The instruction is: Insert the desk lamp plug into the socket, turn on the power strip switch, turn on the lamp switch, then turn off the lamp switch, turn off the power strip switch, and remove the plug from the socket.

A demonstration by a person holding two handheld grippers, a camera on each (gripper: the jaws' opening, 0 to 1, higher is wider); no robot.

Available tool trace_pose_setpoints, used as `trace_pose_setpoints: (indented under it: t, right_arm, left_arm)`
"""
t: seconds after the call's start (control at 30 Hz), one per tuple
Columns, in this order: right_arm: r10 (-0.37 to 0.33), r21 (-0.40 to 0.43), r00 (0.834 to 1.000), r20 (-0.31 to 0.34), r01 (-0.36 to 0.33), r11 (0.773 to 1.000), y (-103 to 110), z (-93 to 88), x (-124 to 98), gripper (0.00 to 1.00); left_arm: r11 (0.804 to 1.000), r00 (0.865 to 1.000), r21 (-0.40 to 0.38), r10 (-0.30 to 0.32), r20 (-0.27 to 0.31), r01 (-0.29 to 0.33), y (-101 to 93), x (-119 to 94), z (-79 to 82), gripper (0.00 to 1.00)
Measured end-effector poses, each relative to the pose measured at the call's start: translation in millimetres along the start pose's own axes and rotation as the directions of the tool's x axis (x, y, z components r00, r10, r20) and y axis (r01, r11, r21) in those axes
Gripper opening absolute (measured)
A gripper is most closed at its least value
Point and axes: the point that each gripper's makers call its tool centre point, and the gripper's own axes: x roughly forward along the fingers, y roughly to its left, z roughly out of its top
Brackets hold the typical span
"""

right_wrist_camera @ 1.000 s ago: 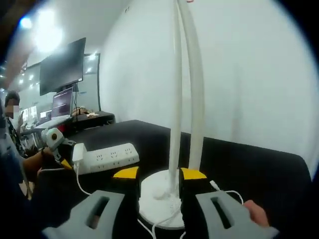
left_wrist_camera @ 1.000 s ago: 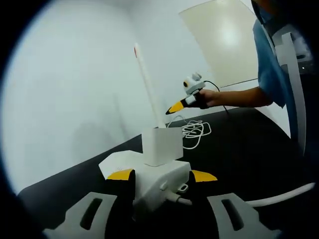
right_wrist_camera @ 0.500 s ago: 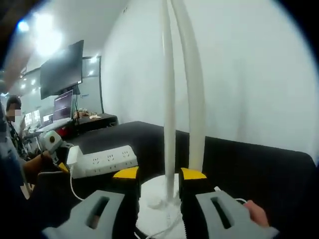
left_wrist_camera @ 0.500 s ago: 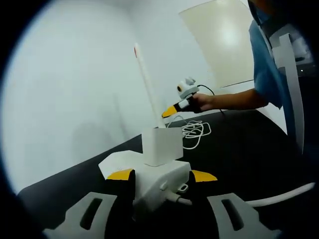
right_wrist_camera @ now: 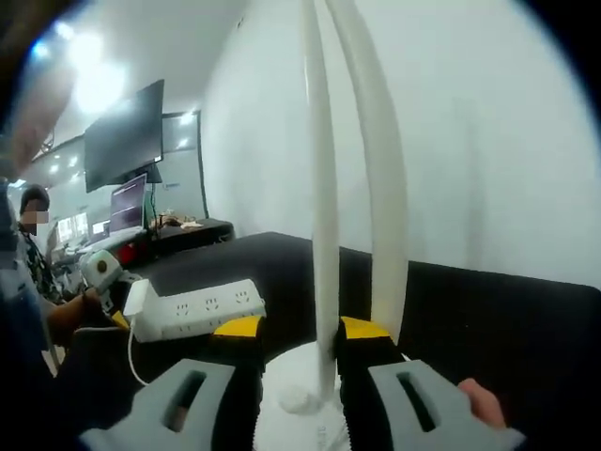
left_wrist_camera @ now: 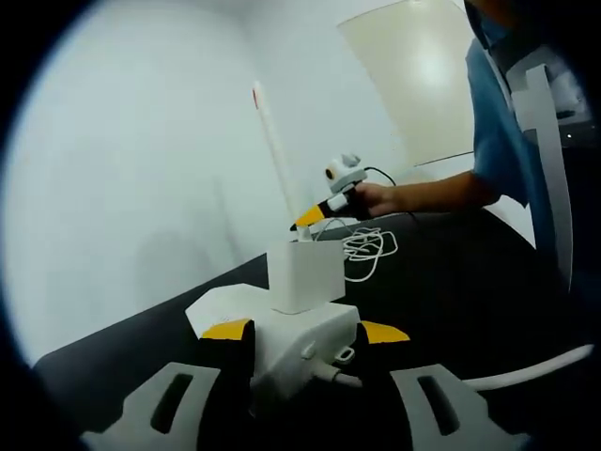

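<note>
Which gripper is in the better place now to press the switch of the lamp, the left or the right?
Probably the right gripper: its open jaws sit beside the lamp stem, over its base. The left gripper is at the power strip, around the plug.

White power strip (right_wrist_camera: 202, 307) laid flat on black table (right_wrist_camera: 488, 310), white plug (left_wrist_camera: 304, 275) seated at its end; lamp stem (right_wrist_camera: 322, 188) upright on round base.

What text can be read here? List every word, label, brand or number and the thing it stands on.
None can be read.
Power strip: white, sockets in a row, no legible marking.
Plug block: plain white faces.
Lamp: bare white stems; a small red mark near one tip, no letters.
Monitors in the background: content too small and blurred.
</note>
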Motion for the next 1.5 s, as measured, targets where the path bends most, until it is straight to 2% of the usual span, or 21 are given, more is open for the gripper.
trace_pose_setpoints:
  t: [0.27, 0.43, 0.6, 1.17, 1.5]
  right_arm:
    - [-0.016, 0.006, 0.999, 0.034, 0.016, 1.000, -7.1, 3.3, -0.8, 0.21]
    - [-0.041, -0.002, 0.998, 0.049, 0.042, 0.999, -12.5, 5.9, -1.8, 0.11]
    - [-0.045, 0.009, 0.997, 0.056, 0.044, 0.999, -16.2, 7.2, -1.5, 0.11]
    - [-0.031, 0.072, 0.999, 0.044, 0.028, 0.997, 15.2, 7.6, -0.3, 0.11]
    - [0.000, 0.126, 1.000, 0.027, -0.004, 0.992, 42.1, 8.9, 1.1, 0.10]
  left_arm:
    - [1.000, 1.000, 0.000, 0.000, 0.000, 0.000, -0.3, 0.7, 0.2, 0.41]
    - [1.000, 1.000, 0.001, 0.000, 0.001, 0.000, 0.1, 0.9, 0.2, 0.41]
    - [1.000, 1.000, 0.000, -0.003, 0.003, 0.003, 0.1, 1.3, 0.2, 0.41]
    - [1.000, 1.000, 0.002, -0.008, 0.007, 0.008, -2.9, 3.1, 1.6, 0.42]
    - [1.000, 1.000, 0.003, -0.010, 0.009, 0.010, -2.1, 2.5, 0.9, 0.42]
